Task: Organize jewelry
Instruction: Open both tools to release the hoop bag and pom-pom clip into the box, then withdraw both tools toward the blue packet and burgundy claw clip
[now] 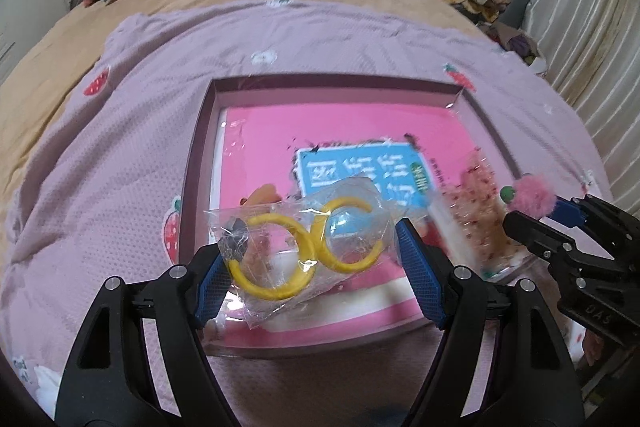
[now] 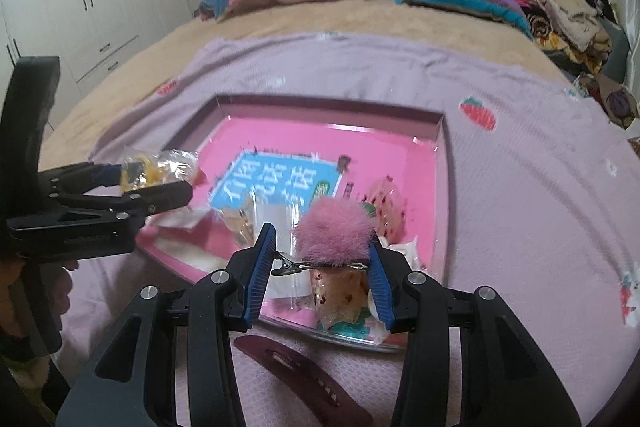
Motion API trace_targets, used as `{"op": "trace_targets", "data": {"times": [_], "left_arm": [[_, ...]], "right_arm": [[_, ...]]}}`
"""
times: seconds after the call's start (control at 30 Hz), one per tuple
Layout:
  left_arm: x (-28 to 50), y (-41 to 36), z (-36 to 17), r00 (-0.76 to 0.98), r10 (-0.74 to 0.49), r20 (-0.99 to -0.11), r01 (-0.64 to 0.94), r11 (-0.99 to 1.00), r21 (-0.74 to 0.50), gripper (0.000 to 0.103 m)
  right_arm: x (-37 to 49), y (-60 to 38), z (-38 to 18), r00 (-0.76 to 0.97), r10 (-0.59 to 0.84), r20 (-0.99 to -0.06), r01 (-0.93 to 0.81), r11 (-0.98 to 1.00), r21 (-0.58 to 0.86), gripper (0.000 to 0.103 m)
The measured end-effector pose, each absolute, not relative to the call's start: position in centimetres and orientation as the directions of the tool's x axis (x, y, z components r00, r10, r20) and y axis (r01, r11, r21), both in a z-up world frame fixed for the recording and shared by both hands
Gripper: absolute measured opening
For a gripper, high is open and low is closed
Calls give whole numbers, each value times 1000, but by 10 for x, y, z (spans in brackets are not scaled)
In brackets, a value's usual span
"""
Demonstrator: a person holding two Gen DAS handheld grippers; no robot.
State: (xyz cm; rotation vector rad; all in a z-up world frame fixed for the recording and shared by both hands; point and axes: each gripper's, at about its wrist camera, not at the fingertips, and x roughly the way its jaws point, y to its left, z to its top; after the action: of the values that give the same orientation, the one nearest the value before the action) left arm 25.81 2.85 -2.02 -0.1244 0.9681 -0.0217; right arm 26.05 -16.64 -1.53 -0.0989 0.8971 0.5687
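Observation:
My left gripper (image 1: 316, 267) is shut on a clear plastic bag of two yellow hoop earrings (image 1: 304, 251), held above the near-left part of a pink tray (image 1: 200, 155). It also shows in the right wrist view (image 2: 160, 183), with the bag (image 2: 160, 167). My right gripper (image 2: 320, 263) is shut on a pink fluffy pom-pom hair clip (image 2: 334, 231) by its metal clip, above the tray's (image 2: 440, 155) near-right corner. The pom-pom (image 1: 532, 197) and right gripper (image 1: 560, 223) show at the right of the left wrist view.
The tray lies on a lilac strawberry blanket (image 1: 120, 147) on a bed. Inside it are a blue printed card (image 1: 360, 171) and a bagged reddish-speckled item (image 2: 384, 203). A maroon hair clip (image 2: 296, 371) lies on the blanket in front of the tray. Folded quilts and clothes are piled at the bed's far end.

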Motion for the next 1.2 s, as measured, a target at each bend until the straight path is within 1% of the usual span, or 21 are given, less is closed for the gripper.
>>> {"op": "trace_targets", "data": {"times": [0.07,0.13,0.17,0.2,0.27,0.33,0.4,0.47,0.5,0.63,0.93,1.2], "left_arm": [[259,30,-25,557,-73,-828,-42,992,-116,68],[259,30,-28,547,-72,-834,-43,993,-114,69],[258,30,-28,548,-73,-834,-41,993,-113,69],[257,30,-28,549,-70,-833,-42,993,-111,72],[257,31,-28,549,-66,-833,-47,993,-110,74],[254,32,-26,551,-67,-832,-52,992,-115,80],[251,31,-22,560,-61,-826,-56,992,-110,82],[247,30,-17,571,-63,-819,-56,992,-115,85],[244,30,-13,577,-60,-815,-60,991,-116,88],[233,27,3,602,-58,-796,-60,991,-118,93],[203,24,34,656,-55,-753,-57,991,-122,93],[174,20,36,662,-52,-747,-58,991,-121,93]], "right_arm": [[263,-163,-24,475,415,-776,-507,850,144,44],[264,-161,-33,460,412,-786,-515,846,142,51],[263,-162,-33,471,409,-782,-511,849,137,60],[262,-163,-32,476,412,-777,-508,850,139,68],[259,-168,-28,484,421,-767,-493,856,159,72],[254,-177,-21,496,430,-754,-482,859,173,75],[248,-186,-14,515,428,-743,-466,867,176,81],[241,-198,-6,532,437,-726,-451,871,194,84],[238,-202,-3,536,438,-722,-446,873,199,84],[227,-220,11,559,444,-700,-425,879,218,87],[202,-233,32,582,458,-672,-437,873,217,88],[176,-238,38,593,460,-660,-466,865,184,89]]}}
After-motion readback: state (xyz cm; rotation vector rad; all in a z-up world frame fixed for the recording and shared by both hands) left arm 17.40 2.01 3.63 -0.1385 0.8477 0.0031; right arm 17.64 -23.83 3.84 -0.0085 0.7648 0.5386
